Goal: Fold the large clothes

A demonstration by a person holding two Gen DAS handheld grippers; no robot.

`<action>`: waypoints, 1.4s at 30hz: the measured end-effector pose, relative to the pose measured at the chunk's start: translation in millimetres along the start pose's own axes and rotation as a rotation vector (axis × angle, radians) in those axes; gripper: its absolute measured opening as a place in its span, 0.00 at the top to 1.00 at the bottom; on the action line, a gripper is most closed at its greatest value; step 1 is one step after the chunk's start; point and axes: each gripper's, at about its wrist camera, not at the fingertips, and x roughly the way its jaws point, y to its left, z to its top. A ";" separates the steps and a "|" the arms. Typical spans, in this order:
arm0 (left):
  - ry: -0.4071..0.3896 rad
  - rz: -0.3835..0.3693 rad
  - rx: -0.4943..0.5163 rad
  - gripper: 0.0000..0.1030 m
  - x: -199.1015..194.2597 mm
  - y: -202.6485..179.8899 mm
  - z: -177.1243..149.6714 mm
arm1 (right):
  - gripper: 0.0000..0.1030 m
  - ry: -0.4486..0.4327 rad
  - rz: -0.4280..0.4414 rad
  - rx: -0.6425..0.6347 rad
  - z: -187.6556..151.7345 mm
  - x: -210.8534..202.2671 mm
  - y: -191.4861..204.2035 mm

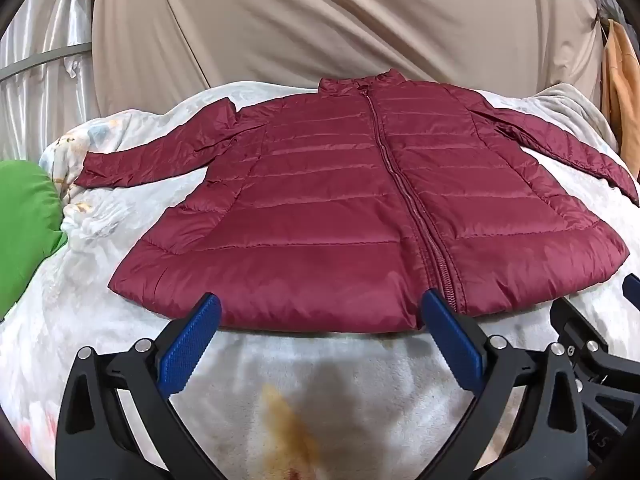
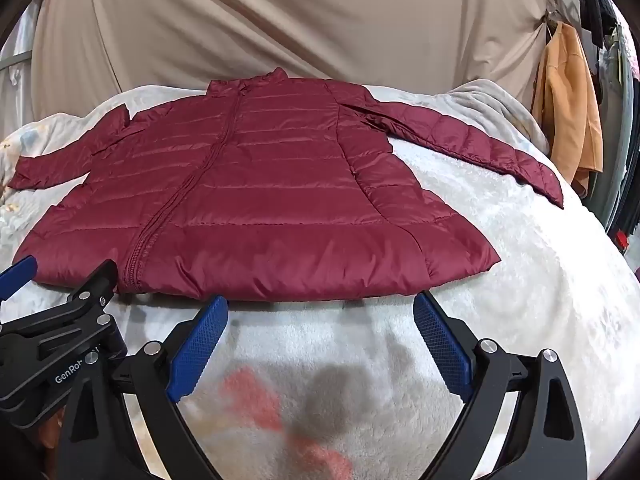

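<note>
A maroon quilted jacket (image 1: 352, 200) lies flat and zipped, front up, on a pale fleece blanket (image 1: 340, 368), collar at the far side, hem at the near side, both sleeves spread outward to left and right. The left gripper (image 1: 320, 316) sits at the near hem with its jaws spread wide, one blue pad (image 1: 192, 344) just left of the zipper's (image 1: 404, 184) lower end and the other at it; nothing is pinched. The right gripper (image 2: 320, 312) is likewise spread at the hem, further right, its tips just short of the cloth (contact cannot be judged from either view).

Risks, as judged from this layout: the shell looks slick and puffy, so a shallow bite at the hem may catch only the top layer and peel front from back, leaving a skewed fold. The two grippers stand close together, and the left one's frame already crowds the right view, so closing or lifting unevenly could knock them together. The blanket's soft pile may be nipped along with the hem and dragged. A green cushion (image 1: 24, 232) lies near the left sleeve (image 1: 160, 156) and could snag it.
</note>
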 end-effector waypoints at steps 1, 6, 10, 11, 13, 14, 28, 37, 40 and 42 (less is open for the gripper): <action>0.001 -0.001 -0.001 0.05 0.0 0.0 0.0 | 0.11 0.004 0.000 -0.002 0.0 0.2 0.4; 0.005 -0.004 -0.002 0.05 0.0 -0.3 -0.1 | 0.11 0.004 -0.003 -0.004 0.2 0.7 0.8; 0.010 -0.004 -0.003 0.05 2.0 1.4 -2.8 | 0.11 0.004 -0.003 -0.005 0.0 0.2 2.1; 0.010 -0.004 -0.003 0.05 2.0 1.6 -3.2 | 0.11 0.004 -0.004 -0.005 -0.1 0.3 2.0; 0.011 -0.004 -0.004 0.05 1.7 2.0 -4.1 | 0.11 0.003 -0.004 -0.006 -0.4 0.4 1.7; 0.011 -0.004 -0.004 0.05 1.3 2.3 -4.6 | 0.11 0.002 -0.005 -0.007 -0.5 0.4 1.5; 0.017 -0.005 0.000 0.05 2.9 2.7 -2.2 | 0.11 0.005 -0.006 -0.009 -0.3 1.1 2.2; 0.019 -0.005 0.001 0.06 3.2 2.5 -2.1 | 0.11 0.005 -0.007 -0.011 -0.1 0.5 2.6; 0.020 -0.004 0.002 0.06 3.3 2.3 -2.0 | 0.11 0.005 -0.007 -0.012 -0.1 0.5 2.7; 0.020 -0.004 0.002 0.06 3.3 2.2 -2.1 | 0.11 0.005 -0.008 -0.012 0.0 0.5 2.8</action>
